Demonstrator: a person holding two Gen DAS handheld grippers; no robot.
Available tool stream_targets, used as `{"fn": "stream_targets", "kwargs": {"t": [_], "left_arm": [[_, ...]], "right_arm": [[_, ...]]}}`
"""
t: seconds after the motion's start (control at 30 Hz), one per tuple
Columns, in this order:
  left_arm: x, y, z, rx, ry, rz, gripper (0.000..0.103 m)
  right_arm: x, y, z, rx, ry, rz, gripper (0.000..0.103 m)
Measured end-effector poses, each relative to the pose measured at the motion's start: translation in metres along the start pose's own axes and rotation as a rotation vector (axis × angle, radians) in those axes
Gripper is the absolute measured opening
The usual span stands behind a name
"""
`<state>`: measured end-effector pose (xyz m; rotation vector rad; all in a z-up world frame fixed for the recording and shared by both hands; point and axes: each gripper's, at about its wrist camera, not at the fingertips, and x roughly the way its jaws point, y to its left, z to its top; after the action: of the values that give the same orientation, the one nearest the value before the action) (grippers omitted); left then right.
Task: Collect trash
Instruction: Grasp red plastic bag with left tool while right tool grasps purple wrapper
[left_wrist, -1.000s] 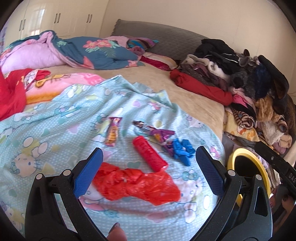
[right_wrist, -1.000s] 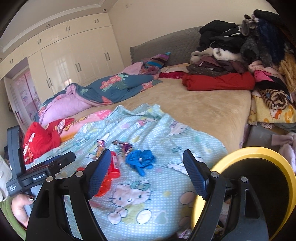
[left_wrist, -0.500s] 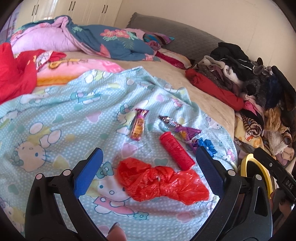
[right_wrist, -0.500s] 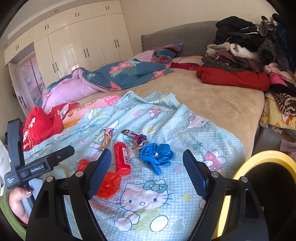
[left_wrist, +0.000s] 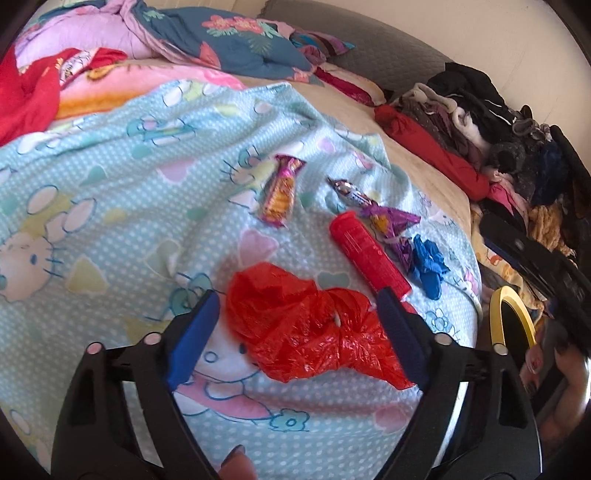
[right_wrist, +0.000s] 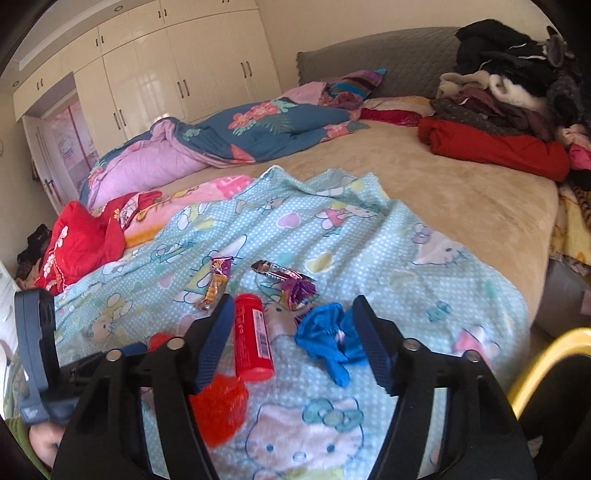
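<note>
Jaws on both tools are narrowing as they come down closer than a second ago: the left gripper (left_wrist: 295, 321) now straddles the crumpled red plastic bag (left_wrist: 310, 332), fingers apart and seemingly not yet pinching it, while the right gripper (right_wrist: 291, 332) closes around the blue glove (right_wrist: 328, 339), also with a gap, so I judge two pickups are about to start. Beyond them on the pale blue cartoon blanket (left_wrist: 110, 192) lie a red tube (left_wrist: 365, 254), an orange snack wrapper (left_wrist: 280, 195) and purple wrappers (left_wrist: 384, 221). Farther off are a tan bed (right_wrist: 443, 184), piled clothes (right_wrist: 509, 88), white wardrobes (right_wrist: 155, 74), and a yellow-rimmed bin (right_wrist: 535, 358) beside the bed.
</note>
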<state>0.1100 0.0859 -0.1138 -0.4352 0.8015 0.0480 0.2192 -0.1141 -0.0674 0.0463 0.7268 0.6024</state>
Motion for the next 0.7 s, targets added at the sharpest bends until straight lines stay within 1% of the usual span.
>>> {"fn": "stream_targets", "kwargs": {"t": [0.07, 0.27, 0.4, 0.43, 0.47, 0.5, 0.53, 0.57, 0.7], "left_arm": [[0.004, -0.003, -0.002, 0.008, 0.012, -0.006, 0.066], [0.012, -0.009, -0.009, 0.018, 0.031, -0.022, 0.057], [0.015, -0.014, -0.013, 0.034, 0.037, -0.033, 0.052], [0.015, -0.016, -0.013, 0.040, 0.038, -0.036, 0.051], [0.015, -0.018, -0.014, 0.047, 0.039, -0.038, 0.050], [0.016, -0.020, -0.015, 0.057, 0.041, -0.038, 0.050], [0.016, -0.022, -0.015, 0.062, 0.041, -0.041, 0.049], [0.016, -0.023, -0.015, 0.067, 0.041, -0.044, 0.048], [0.014, -0.027, -0.016, 0.090, 0.044, -0.051, 0.045]], "right_arm": [[0.013, -0.003, 0.003, 0.010, 0.026, 0.002, 0.049], [0.053, -0.010, 0.013, 0.047, 0.093, 0.017, 0.039], [0.077, -0.012, 0.015, 0.049, 0.129, -0.014, 0.038], [0.081, -0.012, 0.014, 0.049, 0.136, -0.017, 0.037], [0.087, -0.013, 0.013, 0.052, 0.152, -0.014, 0.032], [0.089, -0.012, 0.012, 0.056, 0.161, -0.005, 0.029], [0.091, -0.012, 0.011, 0.059, 0.168, 0.010, 0.017], [0.091, -0.012, 0.010, 0.057, 0.170, 0.020, 0.011], [0.071, -0.008, 0.003, 0.058, 0.132, 0.070, 0.011]]}}
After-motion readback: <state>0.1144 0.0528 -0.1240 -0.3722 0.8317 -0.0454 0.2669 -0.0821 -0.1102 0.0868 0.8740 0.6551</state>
